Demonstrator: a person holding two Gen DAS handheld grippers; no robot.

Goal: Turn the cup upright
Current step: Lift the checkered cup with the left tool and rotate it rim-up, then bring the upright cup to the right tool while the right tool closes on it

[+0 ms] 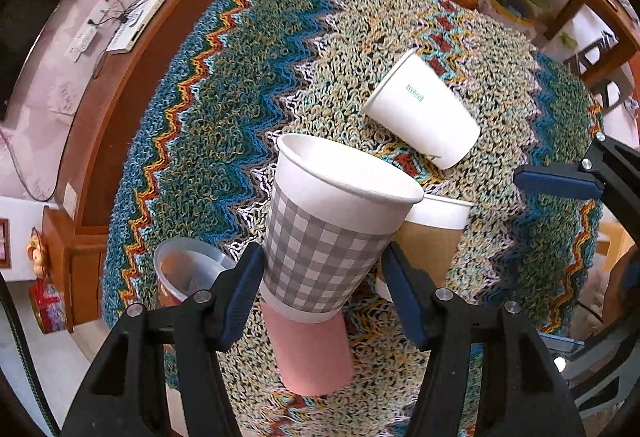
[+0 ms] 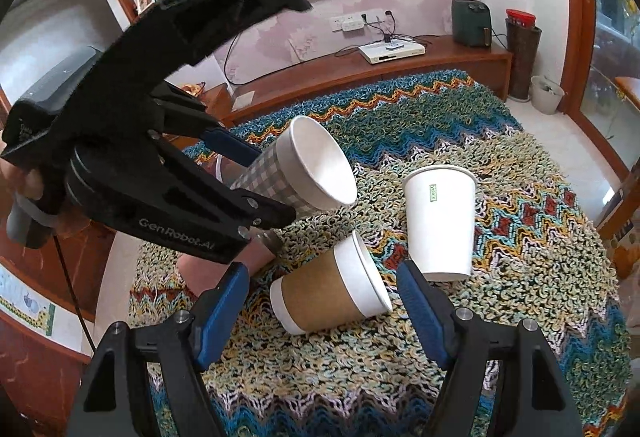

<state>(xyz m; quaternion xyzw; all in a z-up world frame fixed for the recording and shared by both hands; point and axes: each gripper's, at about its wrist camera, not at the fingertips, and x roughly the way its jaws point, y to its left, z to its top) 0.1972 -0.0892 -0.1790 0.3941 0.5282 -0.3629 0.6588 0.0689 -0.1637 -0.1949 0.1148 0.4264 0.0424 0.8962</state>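
Observation:
My left gripper [image 1: 320, 277] is shut on a grey checked paper cup [image 1: 324, 233], held tilted above the rug with its mouth up and away; it also shows in the right wrist view [image 2: 296, 169]. My right gripper [image 2: 324, 297] is open, its fingers either side of a brown-sleeved cup [image 2: 332, 289] lying on its side. That cup shows behind the checked one in the left wrist view [image 1: 432, 233]. A white cup [image 2: 440, 221] stands upright; in the left wrist view it is [image 1: 424, 109].
A pink cup [image 1: 312, 353] lies under the held cup and a clear plastic cup [image 1: 188, 269] is at its left. All sit on a zigzag woven rug [image 2: 520, 237]. A wooden TV bench [image 2: 360, 69] runs behind.

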